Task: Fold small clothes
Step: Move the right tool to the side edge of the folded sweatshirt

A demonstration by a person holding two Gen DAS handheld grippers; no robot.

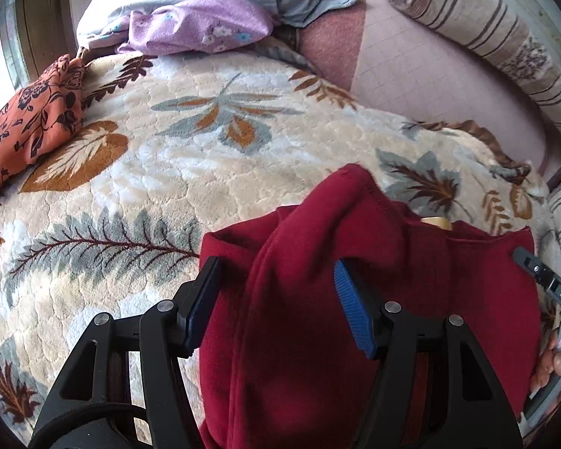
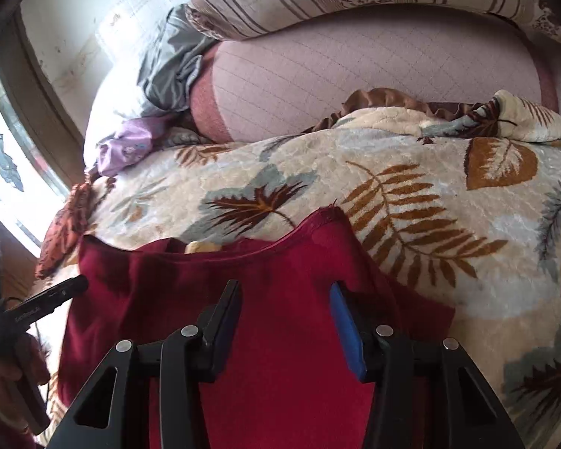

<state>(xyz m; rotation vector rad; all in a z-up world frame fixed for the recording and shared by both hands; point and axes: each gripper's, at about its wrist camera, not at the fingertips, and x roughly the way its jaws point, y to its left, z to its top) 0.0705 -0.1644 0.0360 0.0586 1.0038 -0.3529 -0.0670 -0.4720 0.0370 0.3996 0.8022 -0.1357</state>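
Here, left wrist: left gripper (image 1: 276, 299) fingers apart, red garment (image 1: 448, 299) draped between, on leaf blanket (image 1: 168, 157); orange cloth (image 1: 30, 123) at blanket's far-left edge. Right wrist: right gripper (image 2: 286, 321) fingers apart over garment (image 2: 168, 292); window (image 2: 3, 157) left of blanket (image 2: 430, 194).

Both views are lit by daylight that enters from a window (image 2: 3, 142) at the left, which is overexposed to almost pure white. The leaf-patterned blanket (image 1: 161, 172) is evenly and softly lit, and only weak shadows are seen in the folds of the red garment (image 1: 303, 299). Strong fisheye bending is seen toward the edges, and the corners are cut off in black. The far bedding is slightly soft, and the garment's raised fold is a little blurred.
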